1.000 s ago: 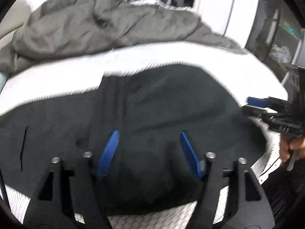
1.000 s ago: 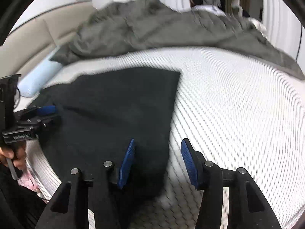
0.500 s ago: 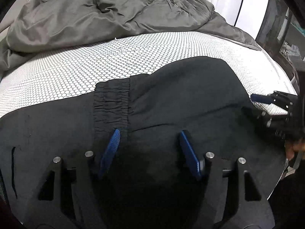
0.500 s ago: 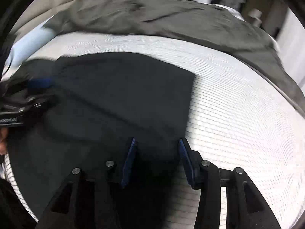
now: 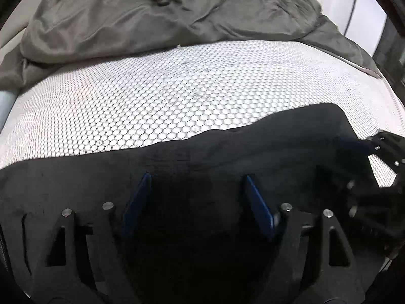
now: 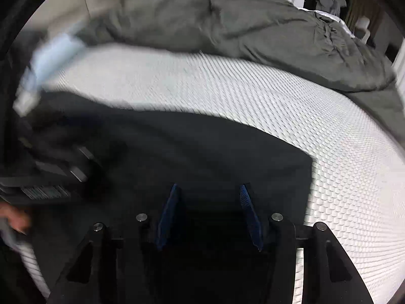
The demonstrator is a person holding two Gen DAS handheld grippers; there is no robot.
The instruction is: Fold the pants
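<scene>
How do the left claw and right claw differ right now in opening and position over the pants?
The left claw stands wider open than the right claw, whose gap is narrower. The left claw is over the middle of the black pants, with dark cloth on both sides; the right claw is near the pants' right edge, close to bare white mattress. Both are open, low over the fabric, with blue pads.

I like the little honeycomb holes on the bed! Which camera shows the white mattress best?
The left wrist view. There the mattress is sharp, so each honeycomb cell shows, between the grey duvet and the black pants. The right wrist view shows more of it, but motion blur smears the pattern.
</scene>
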